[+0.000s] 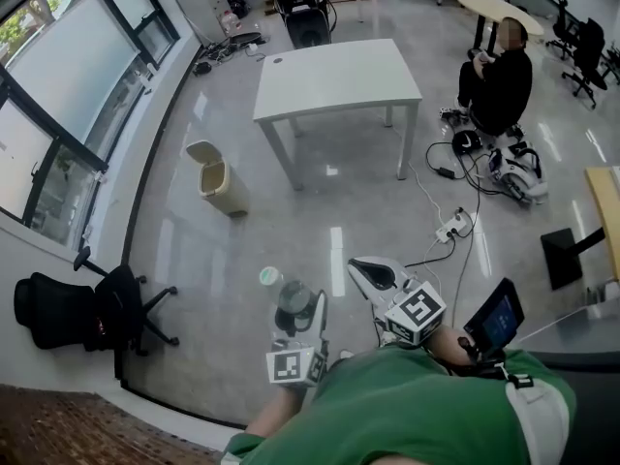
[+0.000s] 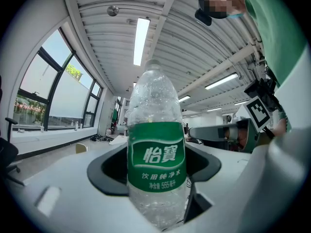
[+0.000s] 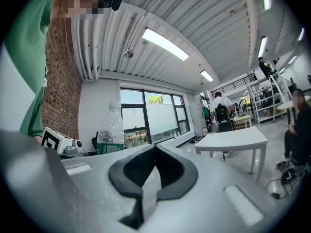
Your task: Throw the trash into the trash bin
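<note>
A clear plastic water bottle (image 1: 287,296) with a green label stands upright between the jaws of my left gripper (image 1: 300,320). In the left gripper view the bottle (image 2: 156,154) fills the middle, and the dark pads press on its lower body. My right gripper (image 1: 365,273) is held level just right of it, jaws closed together with nothing in them; its own view shows the pads (image 3: 154,171) meeting at the tip and the bottle (image 3: 111,129) off to the left. The beige trash bin (image 1: 218,176), lid up, stands on the floor ahead and to the left, well beyond both grippers.
A white table (image 1: 339,76) stands beyond the bin to the right. A black office chair (image 1: 107,308) sits at the left by the window wall. A seated person (image 1: 499,76) and floor cables with a power strip (image 1: 450,227) are at the right.
</note>
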`<move>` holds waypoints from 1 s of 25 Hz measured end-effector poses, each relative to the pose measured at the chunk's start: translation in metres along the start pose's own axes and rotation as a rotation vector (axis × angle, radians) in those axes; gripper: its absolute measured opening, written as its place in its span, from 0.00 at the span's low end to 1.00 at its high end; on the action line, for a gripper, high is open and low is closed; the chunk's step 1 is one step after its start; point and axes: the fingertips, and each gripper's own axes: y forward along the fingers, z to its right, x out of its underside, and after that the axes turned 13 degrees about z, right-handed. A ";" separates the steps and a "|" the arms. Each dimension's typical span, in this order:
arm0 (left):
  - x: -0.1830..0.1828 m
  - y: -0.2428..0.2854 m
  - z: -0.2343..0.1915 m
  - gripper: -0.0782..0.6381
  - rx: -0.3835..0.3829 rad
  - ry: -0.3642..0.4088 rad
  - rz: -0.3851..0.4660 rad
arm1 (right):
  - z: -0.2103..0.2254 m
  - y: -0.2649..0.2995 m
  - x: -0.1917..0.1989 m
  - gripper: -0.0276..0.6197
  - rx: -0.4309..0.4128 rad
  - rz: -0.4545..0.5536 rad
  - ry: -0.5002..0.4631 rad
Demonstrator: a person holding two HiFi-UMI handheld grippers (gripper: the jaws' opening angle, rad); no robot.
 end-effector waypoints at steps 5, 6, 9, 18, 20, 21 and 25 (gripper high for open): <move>-0.007 0.008 0.009 0.57 0.003 0.000 -0.013 | 0.007 -0.006 -0.001 0.05 0.014 -0.008 0.005; -0.006 0.010 0.012 0.57 0.006 -0.002 -0.009 | 0.010 -0.008 -0.001 0.05 0.017 -0.006 0.006; -0.002 0.015 0.018 0.57 0.021 -0.001 0.007 | 0.017 -0.013 -0.002 0.05 0.025 0.005 0.007; 0.003 0.021 0.024 0.57 -0.013 0.006 -0.014 | 0.031 -0.018 -0.005 0.05 0.020 0.004 0.009; 0.005 0.022 0.028 0.57 -0.004 0.015 0.001 | 0.035 -0.020 -0.005 0.05 0.013 0.006 0.018; 0.006 0.023 0.030 0.57 -0.001 0.019 0.010 | 0.036 -0.021 -0.004 0.05 0.009 0.005 0.023; 0.005 0.021 0.025 0.57 -0.067 0.034 -0.015 | 0.038 -0.019 -0.001 0.05 -0.025 0.005 0.037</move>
